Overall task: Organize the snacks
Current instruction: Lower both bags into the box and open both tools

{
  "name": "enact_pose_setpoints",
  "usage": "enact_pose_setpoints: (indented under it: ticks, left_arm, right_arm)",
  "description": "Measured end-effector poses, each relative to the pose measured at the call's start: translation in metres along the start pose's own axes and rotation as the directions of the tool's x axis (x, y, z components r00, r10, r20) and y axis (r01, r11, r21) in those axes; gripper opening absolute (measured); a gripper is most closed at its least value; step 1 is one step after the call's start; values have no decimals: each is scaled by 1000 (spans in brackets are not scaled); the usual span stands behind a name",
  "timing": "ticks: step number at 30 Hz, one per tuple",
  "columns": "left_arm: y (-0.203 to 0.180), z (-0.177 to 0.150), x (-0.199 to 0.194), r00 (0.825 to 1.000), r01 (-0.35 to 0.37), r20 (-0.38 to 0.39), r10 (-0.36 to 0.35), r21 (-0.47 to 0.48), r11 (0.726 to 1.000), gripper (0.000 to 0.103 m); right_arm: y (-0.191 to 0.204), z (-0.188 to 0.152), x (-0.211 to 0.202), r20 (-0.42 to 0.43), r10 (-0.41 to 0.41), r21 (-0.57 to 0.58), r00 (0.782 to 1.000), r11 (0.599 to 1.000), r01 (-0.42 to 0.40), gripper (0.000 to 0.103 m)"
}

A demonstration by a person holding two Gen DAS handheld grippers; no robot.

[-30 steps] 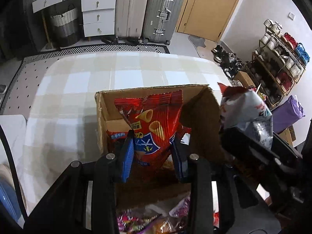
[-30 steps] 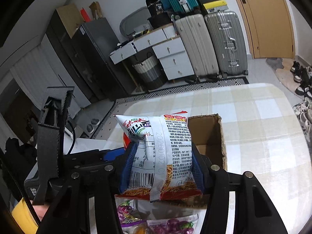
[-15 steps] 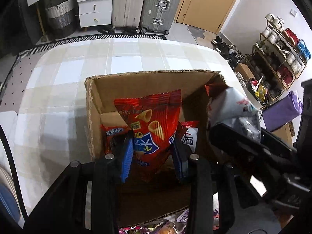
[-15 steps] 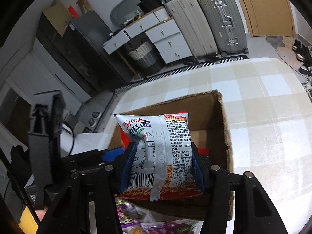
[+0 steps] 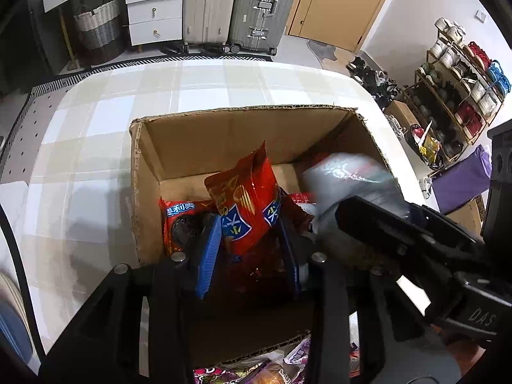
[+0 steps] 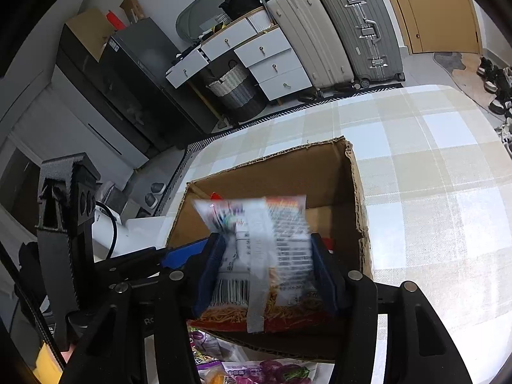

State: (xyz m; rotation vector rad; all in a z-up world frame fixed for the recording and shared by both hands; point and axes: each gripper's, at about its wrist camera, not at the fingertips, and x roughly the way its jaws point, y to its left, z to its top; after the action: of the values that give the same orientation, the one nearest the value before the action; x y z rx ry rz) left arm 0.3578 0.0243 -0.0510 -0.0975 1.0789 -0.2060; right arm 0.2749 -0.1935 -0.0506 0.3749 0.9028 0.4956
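The left gripper [image 5: 249, 240] is nearly closed, its blue pads [image 5: 209, 252] pinching the lower part of a red bag [image 5: 248, 204], which stands upright inside the box [image 5: 144, 192] with its top corner pointing to 12 o'clock. At 9 o'clock of that bag, low in the box, lies a red cookie pack [image 5: 179, 220], partly behind the left pad. At 3 o'clock a blurred white bag [image 5: 345, 176] sits over the box's right wall, with the black frame of the other tool crossing below it. The right gripper [image 6: 265, 275] has its jaws opening, the white bag [image 6: 265, 249] between the pads [image 6: 211, 272]; the bag is blurred in the right wrist view, and whether the pads press on it cannot be told. It hangs over the open box [image 6: 358, 198], back side facing the camera, with a barcode at its lower left and a noodle-stick picture along the bottom. More snack packs [image 6: 256, 371] lie at 6 o'clock, just outside the box's near wall. The box rests on a checked tablecloth [image 6: 432, 166]. Beyond the table, at 12 o'clock, stand two suitcases [image 6: 336, 28], white drawers [image 6: 272, 64] and a woven basket [image 6: 233, 89]; in the left wrist view a shoe rack [image 5: 457, 96] sits at 2 o'clock.
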Motion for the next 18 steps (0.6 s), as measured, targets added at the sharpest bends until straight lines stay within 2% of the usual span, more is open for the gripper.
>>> enact_pose_setpoints:
  ticks: [9,13,15,18]
  left_arm:
    - [-1,-3,-9,1000,-16,14,15,16,1000,39]
    - [1,-4,-14,1000,-10,24,9,9,1000,60]
    - [2,-5,-20,999,2,43,-2,-4,1000,62]
    - [2,-6,-32,996,-30,80,32,-18,999,69]
  right_arm:
    - [2,-2,-1,4,-14,-1,1000,1000,14,56]
    - [4,-3,-7,14,-10,0,1000,1000,10,56]
    - [6,-3,-13,28,-10,-5,1000,1000,11,56]
    - [9,-1,-20,41,-12,-15,999,1000,13,56]
